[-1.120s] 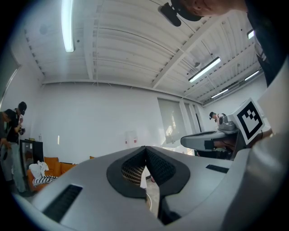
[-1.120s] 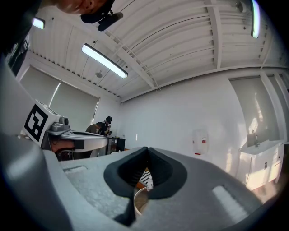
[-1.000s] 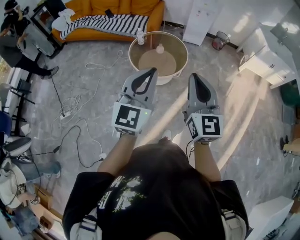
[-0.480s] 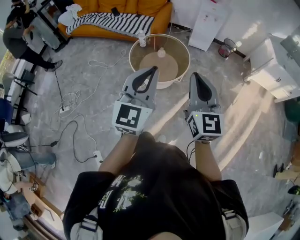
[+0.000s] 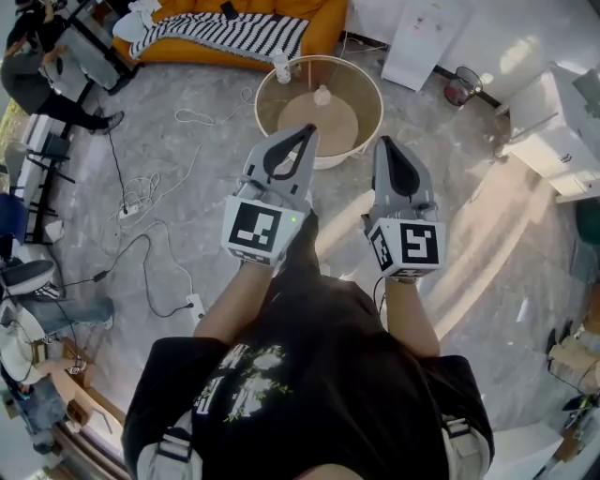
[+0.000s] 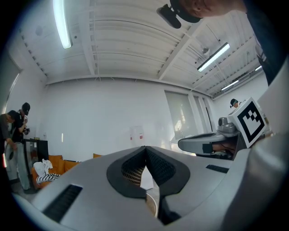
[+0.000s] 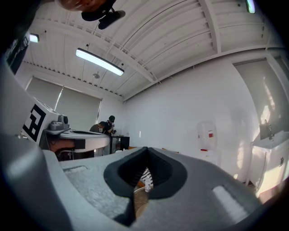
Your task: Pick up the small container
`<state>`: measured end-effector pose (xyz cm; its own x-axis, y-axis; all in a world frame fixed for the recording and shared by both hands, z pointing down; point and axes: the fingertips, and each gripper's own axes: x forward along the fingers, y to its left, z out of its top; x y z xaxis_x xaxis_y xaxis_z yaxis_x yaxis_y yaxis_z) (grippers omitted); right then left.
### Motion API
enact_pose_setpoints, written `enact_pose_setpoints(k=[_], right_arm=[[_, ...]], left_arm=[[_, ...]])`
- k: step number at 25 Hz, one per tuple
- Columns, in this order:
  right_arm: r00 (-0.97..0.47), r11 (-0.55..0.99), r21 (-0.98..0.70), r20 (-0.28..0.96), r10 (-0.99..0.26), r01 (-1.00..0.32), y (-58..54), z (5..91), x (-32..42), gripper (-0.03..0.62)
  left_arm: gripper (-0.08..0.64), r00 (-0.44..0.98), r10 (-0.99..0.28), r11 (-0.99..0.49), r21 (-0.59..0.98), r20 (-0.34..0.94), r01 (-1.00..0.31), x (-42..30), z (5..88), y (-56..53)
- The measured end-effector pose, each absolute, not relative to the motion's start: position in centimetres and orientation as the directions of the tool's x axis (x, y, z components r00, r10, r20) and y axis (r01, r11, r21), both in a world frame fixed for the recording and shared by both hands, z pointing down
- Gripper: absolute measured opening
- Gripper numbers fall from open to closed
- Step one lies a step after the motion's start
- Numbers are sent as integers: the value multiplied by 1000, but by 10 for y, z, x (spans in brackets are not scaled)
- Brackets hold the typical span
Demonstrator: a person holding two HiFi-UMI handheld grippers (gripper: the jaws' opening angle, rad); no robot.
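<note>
Found the left gripper held out ahead of the person's chest, fingers pressed together tip to tip with nothing between them (own view shows only the far room through the hollow behind the tips). Found the right gripper alongside, just apart from the left and roughly parallel, fingers likewise closed on nothing. Noted a marker cube at the rear of each: left cube, right cube.

Located the small container, white, standing upright near the middle of the round table, ahead of both grippers and touched by neither. In the head view, left fingertips overlap the table's near rim. Noted a white bottle at the table's far left edge, apart from the container.

Recorded beyond the table an orange sofa with a striped blanket laid over it. Recorded loose cables on the grey floor to the left, and a white cabinet with a small bin to the right.
</note>
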<state>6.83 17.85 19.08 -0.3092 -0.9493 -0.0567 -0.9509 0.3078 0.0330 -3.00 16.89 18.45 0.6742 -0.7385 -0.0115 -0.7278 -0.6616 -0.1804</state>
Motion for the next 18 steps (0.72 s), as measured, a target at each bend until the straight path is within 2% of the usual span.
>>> enact_pose_setpoints(k=[7, 13, 18], right_arm=[[-312, 309, 59, -41, -949, -949, 114, 194, 88, -5], [-325, 323, 63, -26, -945, -944, 39, 202, 75, -5], [-324, 321, 60, -33, -946, -945, -30, 198, 77, -5]], left_arm=[[11, 682, -731, -671, -156, -22, -725, -8, 196, 98], [11, 682, -731, -679, -77, -13, -730, -15, 200, 28], [11, 705, -709, -702, -79, -18, -708, -7, 197, -41]])
